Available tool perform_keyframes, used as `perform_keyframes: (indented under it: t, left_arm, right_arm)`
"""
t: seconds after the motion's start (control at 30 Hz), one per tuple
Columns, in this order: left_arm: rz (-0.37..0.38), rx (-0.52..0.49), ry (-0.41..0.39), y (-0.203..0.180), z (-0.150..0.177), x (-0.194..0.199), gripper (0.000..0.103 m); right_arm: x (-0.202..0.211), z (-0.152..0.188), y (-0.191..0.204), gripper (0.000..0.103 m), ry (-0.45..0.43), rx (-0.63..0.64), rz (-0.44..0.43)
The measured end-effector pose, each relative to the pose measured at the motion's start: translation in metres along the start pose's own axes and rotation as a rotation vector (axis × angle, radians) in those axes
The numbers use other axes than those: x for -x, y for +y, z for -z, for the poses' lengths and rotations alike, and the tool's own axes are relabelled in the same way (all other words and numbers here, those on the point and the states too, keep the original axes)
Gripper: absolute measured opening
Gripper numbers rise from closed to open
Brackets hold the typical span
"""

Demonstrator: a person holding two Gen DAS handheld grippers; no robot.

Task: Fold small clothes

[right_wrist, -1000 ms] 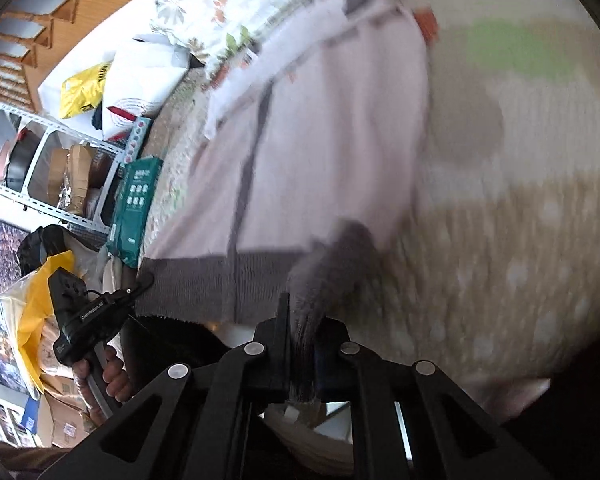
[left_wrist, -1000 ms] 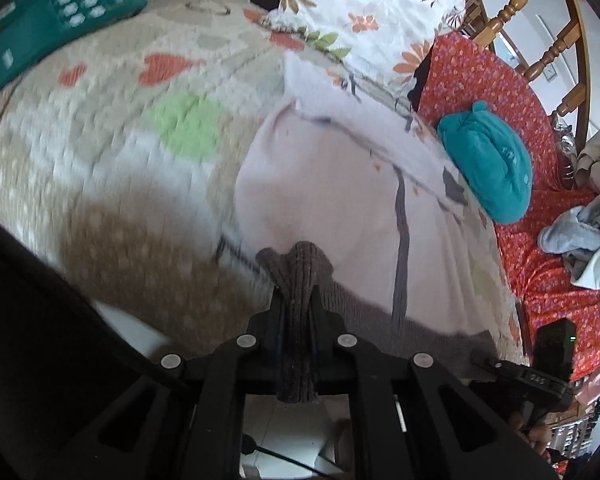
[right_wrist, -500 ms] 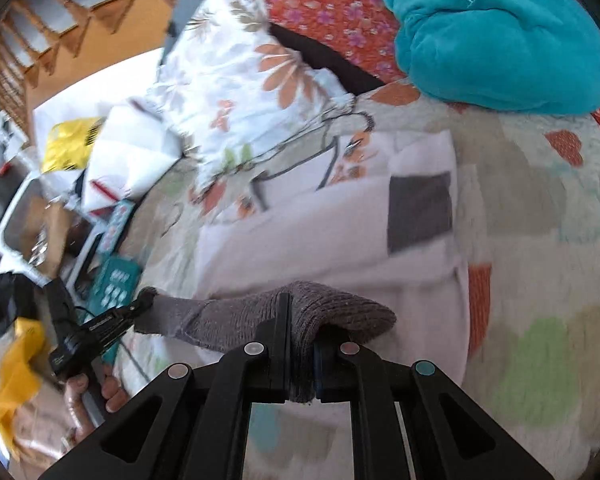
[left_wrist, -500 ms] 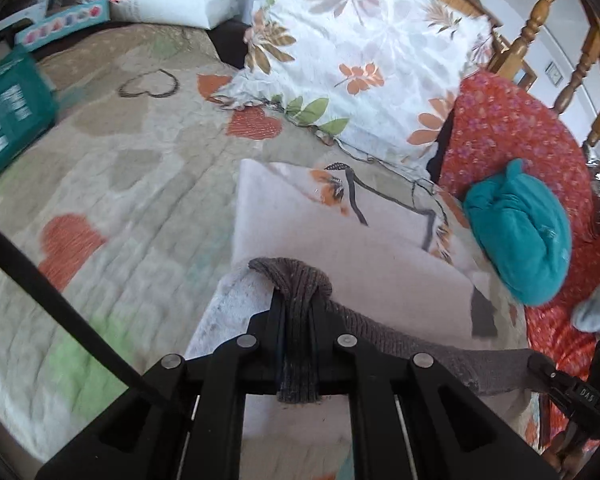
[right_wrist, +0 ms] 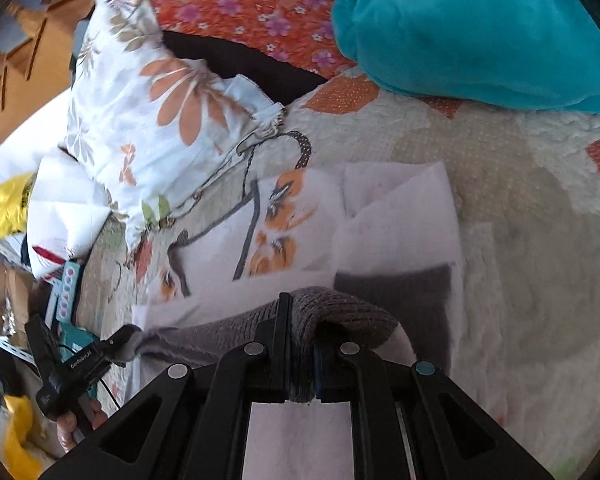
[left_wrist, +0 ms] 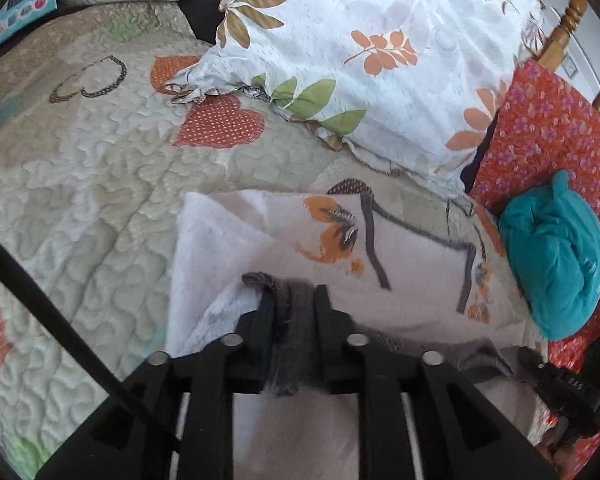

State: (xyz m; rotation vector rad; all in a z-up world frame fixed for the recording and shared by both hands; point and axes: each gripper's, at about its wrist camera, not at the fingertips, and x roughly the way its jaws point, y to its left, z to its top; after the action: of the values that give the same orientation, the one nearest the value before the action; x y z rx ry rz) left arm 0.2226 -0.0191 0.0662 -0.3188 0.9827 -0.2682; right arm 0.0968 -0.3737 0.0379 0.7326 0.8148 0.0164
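A pale pink sweater [left_wrist: 412, 280] with orange butterfly prints and a grey ribbed hem lies on the quilted bedspread [left_wrist: 100, 184], its lower part doubled up over its upper part. The left gripper [left_wrist: 294, 294] holds its jaws a little apart and they are opening; the grey hem [left_wrist: 296, 320] still lies loosely between them. The right gripper [right_wrist: 302, 304] is shut on the other end of the hem [right_wrist: 340, 316]. The hem stretches between the two grippers. In the right wrist view the left gripper [right_wrist: 128, 338] shows at the lower left.
A floral pillow [left_wrist: 380, 52] lies just beyond the sweater. A teal plush bundle [left_wrist: 556, 264] rests on a red flowered cloth [left_wrist: 548, 120] to the right. Wooden posts [left_wrist: 564, 28], a white bag [right_wrist: 60, 208] and boxes [right_wrist: 66, 292] line the edges.
Both grippers carried the grey hem from the near edge up over the sweater toward the pillow, doubling it over. The left jaws have parted slightly.
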Motion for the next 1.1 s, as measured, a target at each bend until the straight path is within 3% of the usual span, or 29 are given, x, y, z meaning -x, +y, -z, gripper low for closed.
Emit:
perform_keyframes:
  t: [0.1, 0.23, 0.3, 0.33, 0.5, 0.7, 0.93, 0.97, 1.0, 1.1]
  left_arm:
    - [0.005, 0.009, -0.045, 0.002, -0.010, 0.004, 0.057]
    - [0.029, 0.075, -0.054, 0.016, -0.015, 0.014, 0.063]
    - [0.029, 0.085, -0.042, 0.022, -0.015, 0.016, 0.063]
    - [0.020, 0.082, -0.039, 0.024, -0.014, 0.017, 0.063]
    - [-0.019, 0.058, -0.031, 0.034, -0.005, 0.030, 0.063]
    - [-0.072, 0.004, -0.005, 0.047, 0.015, 0.045, 0.069]
    - [-0.101, -0.146, 0.142, 0.048, 0.068, 0.034, 0.069]
    - [-0.125, -0.181, 0.163, 0.047, 0.076, 0.029, 0.063]
    - [-0.146, -0.209, 0.181, 0.045, 0.081, 0.024, 0.035]
    - [-0.186, -0.205, 0.170, 0.047, 0.082, 0.029, 0.014]
  right_arm:
    - [-0.011, -0.008, -0.007, 0.017, -0.004, -0.017, -0.023]
    - [-0.012, -0.012, -0.003, 0.036, -0.024, 0.004, -0.017]
    - [-0.004, -0.013, 0.002, 0.065, -0.071, 0.036, 0.015]
    - [0.003, -0.013, 0.005, 0.069, -0.106, 0.047, 0.041]
    - [0.023, -0.013, -0.001, 0.070, -0.148, 0.029, 0.079]
    - [0.038, 0.005, -0.006, 0.070, -0.118, 0.026, 0.133]
    - [0.069, 0.031, -0.003, 0.072, -0.122, 0.042, 0.159]
    - [0.073, 0.034, -0.003, 0.072, -0.124, 0.043, 0.168]
    - [0.076, 0.036, -0.003, 0.072, -0.125, 0.041, 0.173]
    - [0.086, 0.044, -0.003, 0.072, -0.129, 0.033, 0.173]
